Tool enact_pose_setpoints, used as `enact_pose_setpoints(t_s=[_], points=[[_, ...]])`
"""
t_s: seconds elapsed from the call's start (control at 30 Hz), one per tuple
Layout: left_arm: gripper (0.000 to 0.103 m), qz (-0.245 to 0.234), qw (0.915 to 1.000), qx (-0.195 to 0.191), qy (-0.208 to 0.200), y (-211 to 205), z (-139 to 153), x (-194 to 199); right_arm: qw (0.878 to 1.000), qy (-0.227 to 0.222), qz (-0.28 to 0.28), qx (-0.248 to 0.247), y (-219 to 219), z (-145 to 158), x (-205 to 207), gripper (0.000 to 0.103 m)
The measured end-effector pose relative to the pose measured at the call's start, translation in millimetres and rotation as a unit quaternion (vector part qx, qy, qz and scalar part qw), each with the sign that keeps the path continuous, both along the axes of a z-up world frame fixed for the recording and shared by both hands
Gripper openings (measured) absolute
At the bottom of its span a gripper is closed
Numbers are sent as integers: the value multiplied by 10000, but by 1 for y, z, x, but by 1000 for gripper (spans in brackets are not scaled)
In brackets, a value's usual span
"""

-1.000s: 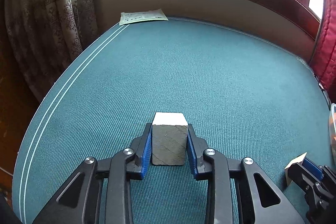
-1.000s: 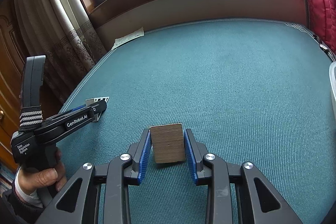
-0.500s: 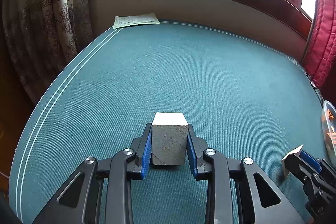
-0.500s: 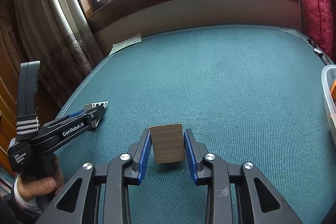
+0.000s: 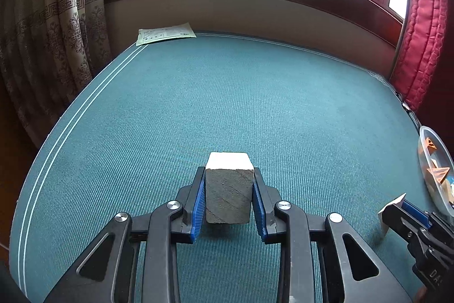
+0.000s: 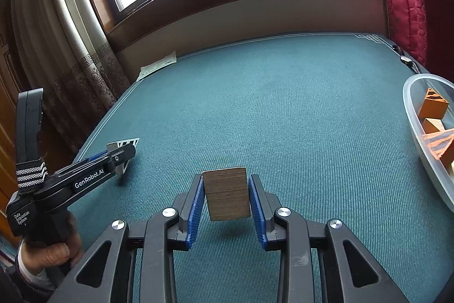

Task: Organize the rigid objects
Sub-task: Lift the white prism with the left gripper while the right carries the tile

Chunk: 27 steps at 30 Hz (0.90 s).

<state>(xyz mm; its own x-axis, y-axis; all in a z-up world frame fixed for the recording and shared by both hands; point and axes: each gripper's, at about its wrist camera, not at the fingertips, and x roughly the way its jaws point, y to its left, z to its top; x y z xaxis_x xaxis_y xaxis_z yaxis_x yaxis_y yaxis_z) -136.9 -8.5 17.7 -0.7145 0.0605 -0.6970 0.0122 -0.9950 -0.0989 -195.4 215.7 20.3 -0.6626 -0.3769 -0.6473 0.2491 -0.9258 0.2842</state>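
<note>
My left gripper (image 5: 228,181) is shut on a pale grey-white block (image 5: 228,192) and holds it above the teal table (image 5: 227,104). My right gripper (image 6: 226,189) is shut on a dark brown wooden block (image 6: 227,196), also held above the table. The left gripper also shows in the right wrist view (image 6: 122,154), at the left, with the pale block at its tip. The right gripper's tip shows in the left wrist view (image 5: 397,210), at the lower right.
A clear plastic bin (image 6: 420,132) with orange and wooden blocks (image 6: 432,107) stands at the table's right edge; it also shows in the left wrist view (image 5: 437,161). A paper sheet (image 5: 166,33) lies at the far left corner. Curtains hang left and right.
Both grippers have tilted or risen a little with their blocks still held. The bin at the right has come further into both views.
</note>
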Motion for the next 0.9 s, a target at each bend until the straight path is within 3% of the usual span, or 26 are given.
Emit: enact_pose_setpoints(t_s=[0.5, 0.9], points=[[31, -313, 9995, -13, 23, 23, 8, 16, 9994, 13, -354, -63, 26, 5, 18, 33], [31, -756, 9971, -28, 43, 58, 18, 29, 9944, 245, -1024, -115, 84, 18, 32, 33]])
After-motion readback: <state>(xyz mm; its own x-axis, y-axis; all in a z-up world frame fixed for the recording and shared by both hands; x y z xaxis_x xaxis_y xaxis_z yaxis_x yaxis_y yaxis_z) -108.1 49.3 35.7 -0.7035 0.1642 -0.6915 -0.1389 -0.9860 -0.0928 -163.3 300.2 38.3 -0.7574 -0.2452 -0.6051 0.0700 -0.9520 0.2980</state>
